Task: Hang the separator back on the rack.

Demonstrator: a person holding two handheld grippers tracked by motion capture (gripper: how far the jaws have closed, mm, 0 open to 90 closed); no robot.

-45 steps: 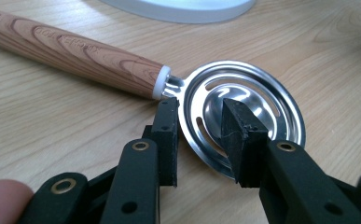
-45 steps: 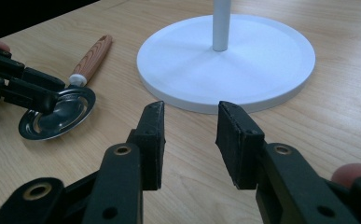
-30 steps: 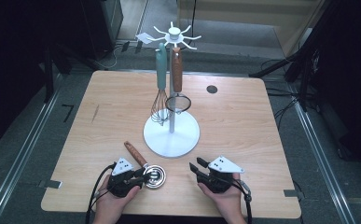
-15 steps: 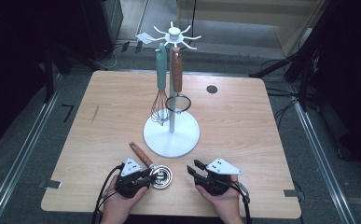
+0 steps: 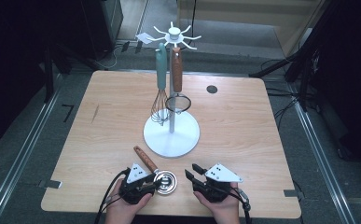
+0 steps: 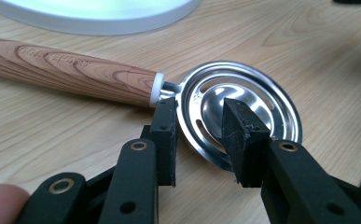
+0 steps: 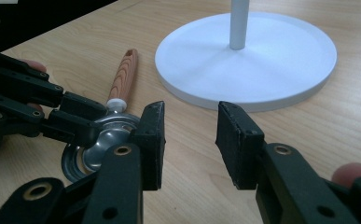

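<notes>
Two hand-held grippers sit at the near edge of the wooden table (image 5: 243, 126), each held in one of the person's hands. The left gripper (image 6: 199, 140) has its jaws straddling the rim of an egg separator (image 6: 241, 109), a slotted steel bowl with a wood-grain handle (image 6: 71, 70) lying flat on the tabletop. One jaw stands outside the rim beside the white collar of the handle, the other rests inside the bowl; from the left gripper view I cannot tell whether the pads actually press on the metal, and the jaws have just been opening a little. In the high view the same gripper (image 5: 154, 183) covers the near-left edge of the separator (image 5: 165, 182), whose handle runs away to the far left.

Just to the right, the right gripper (image 5: 190, 176) lies apart from the separator, its jaws spread with nothing between them, though they have just been closing slightly. The right gripper view (image 7: 190, 140) shows bare table between its pads.

Farther back stands a white utensil stand (image 5: 171, 135) on a round base. From its top hooks hang a teal-handled whisk (image 5: 161, 88) and a wood-handled strainer (image 5: 177, 84).
</notes>
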